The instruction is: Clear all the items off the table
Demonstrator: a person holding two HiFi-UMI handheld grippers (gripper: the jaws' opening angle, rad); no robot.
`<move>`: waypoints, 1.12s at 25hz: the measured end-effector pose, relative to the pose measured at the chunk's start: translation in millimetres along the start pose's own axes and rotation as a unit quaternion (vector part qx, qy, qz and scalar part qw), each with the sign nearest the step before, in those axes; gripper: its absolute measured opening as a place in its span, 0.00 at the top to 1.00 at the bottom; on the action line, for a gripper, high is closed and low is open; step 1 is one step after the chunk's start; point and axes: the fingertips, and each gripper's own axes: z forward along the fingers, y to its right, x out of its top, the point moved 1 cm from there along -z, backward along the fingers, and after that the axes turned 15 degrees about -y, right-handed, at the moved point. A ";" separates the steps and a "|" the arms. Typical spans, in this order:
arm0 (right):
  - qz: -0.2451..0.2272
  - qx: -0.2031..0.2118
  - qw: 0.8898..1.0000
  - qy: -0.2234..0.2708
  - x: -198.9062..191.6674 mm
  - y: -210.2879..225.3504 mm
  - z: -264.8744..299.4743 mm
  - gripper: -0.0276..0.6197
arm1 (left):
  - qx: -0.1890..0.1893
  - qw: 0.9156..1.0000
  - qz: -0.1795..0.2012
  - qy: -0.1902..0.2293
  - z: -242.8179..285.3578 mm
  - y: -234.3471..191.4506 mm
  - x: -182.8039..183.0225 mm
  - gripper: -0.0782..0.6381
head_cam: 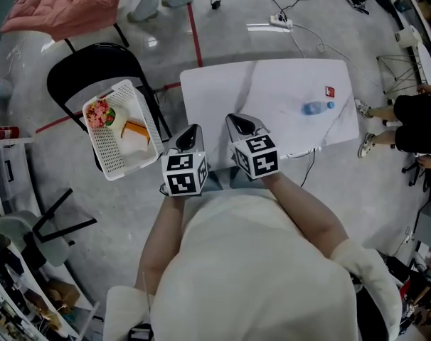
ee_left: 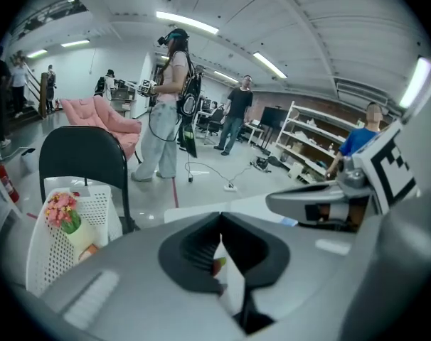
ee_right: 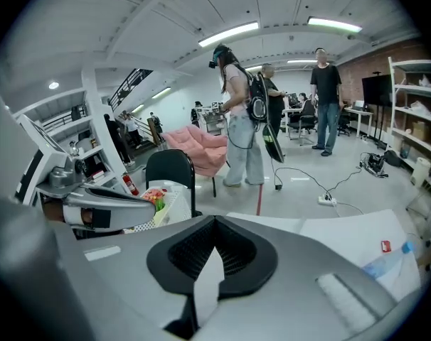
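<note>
Tongs: left tongs (head_cam: 194,128) and right tongs (head_cam: 239,120) both closed, empty, at the near edge of the white rectangular counter (head_cam: 272,84) | target: clear plastic water bottle (head_cam: 316,107) lies on its side, far right, long axis across my view; small red packet (head_cam: 330,91) just beyond | I judge right tongs nearer.

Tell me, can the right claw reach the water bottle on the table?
Probably yes: bare table lies between the right claw and the bottle, nothing blocking, though the shut claw must open first.
</note>
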 end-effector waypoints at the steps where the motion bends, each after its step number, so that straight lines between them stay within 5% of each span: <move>1: 0.006 -0.004 1.000 0.000 -3.9 11.0 -4.7 0.96 | -0.003 1.000 0.004 -0.002 4.1 10.3 2.1 0.88; 13: 0.087 -0.055 0.995 0.010 -57.7 129.7 -54.0 0.96 | -0.040 0.997 0.060 -0.028 54.8 120.7 10.1 0.88; 28: 0.207 -0.119 0.971 -0.005 -156.7 264.3 -90.1 0.91 | -0.068 0.989 0.111 -0.063 114.2 225.5 2.8 0.88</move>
